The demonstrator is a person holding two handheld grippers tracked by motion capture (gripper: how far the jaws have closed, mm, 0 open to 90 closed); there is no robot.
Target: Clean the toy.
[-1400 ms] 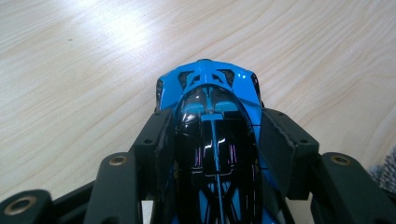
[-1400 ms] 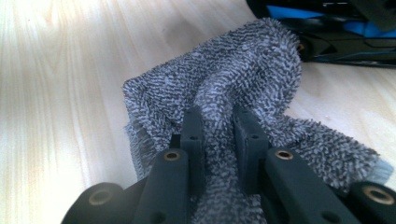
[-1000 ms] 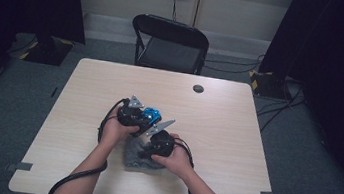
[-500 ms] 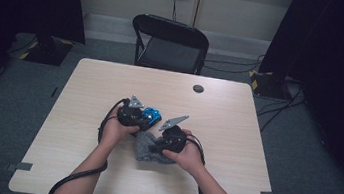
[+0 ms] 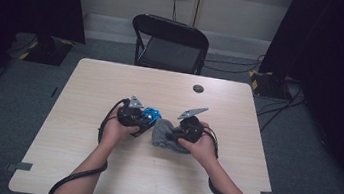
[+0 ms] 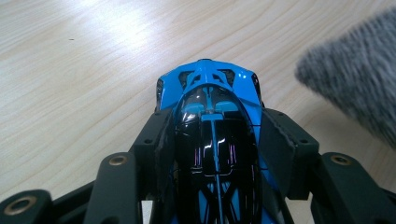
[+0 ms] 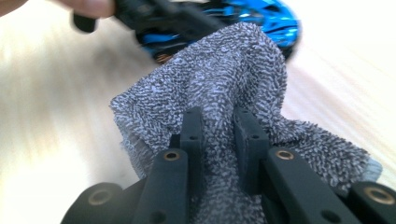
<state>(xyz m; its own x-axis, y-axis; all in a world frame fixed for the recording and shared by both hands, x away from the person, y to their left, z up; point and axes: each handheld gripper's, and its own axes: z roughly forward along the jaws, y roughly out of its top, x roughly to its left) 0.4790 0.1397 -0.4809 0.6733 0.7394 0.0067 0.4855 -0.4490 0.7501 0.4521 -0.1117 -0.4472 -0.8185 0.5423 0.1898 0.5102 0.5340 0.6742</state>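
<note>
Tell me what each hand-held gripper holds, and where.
Left hand-held gripper clamps the blue toy car by its sides; right hand-held gripper pinches a fold of the grey cloth.

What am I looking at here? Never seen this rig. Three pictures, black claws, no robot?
No robot arm: a person sits at a table and holds a two-jaw hand gripper in each hand. The high view looks down from above the person's side. The other two cameras ride on the grippers and look along their black jaws. The left gripper is clamped on a blue toy car, one jaw on each side. The right gripper is pinched shut on a grey cloth, bunched beside the car. Farther back on the table lies a small dark round thing; I can't tell what it is. A black chair stands behind.
</note>
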